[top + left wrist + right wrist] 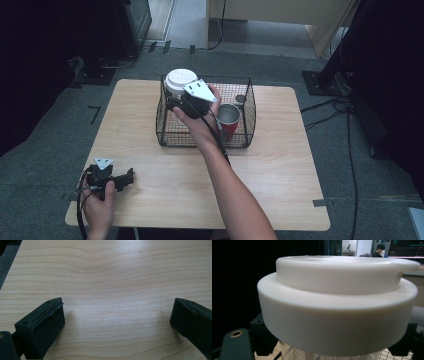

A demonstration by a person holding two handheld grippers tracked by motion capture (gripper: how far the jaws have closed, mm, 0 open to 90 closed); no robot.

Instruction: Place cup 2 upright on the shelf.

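Note:
My right gripper (173,98) is shut on a cup just under its wide white lid (180,79), and holds it upright above the back left corner of a black wire basket (200,138). In the right gripper view the lid (337,302) looms close, with the gripper (334,342) clamped at both sides below it. A red cup with a metal rim (229,120) stands inside the basket at the right. My left gripper (128,178) rests low over the wooden table (175,190) at the front left. Its jaws stand wide apart in the left gripper view (117,315), with nothing between them.
The basket sits at the back middle of the table, and its mesh (397,356) shows under the held cup. Cables (345,130) run across the grey floor to the right. Dark stands flank the table at the back.

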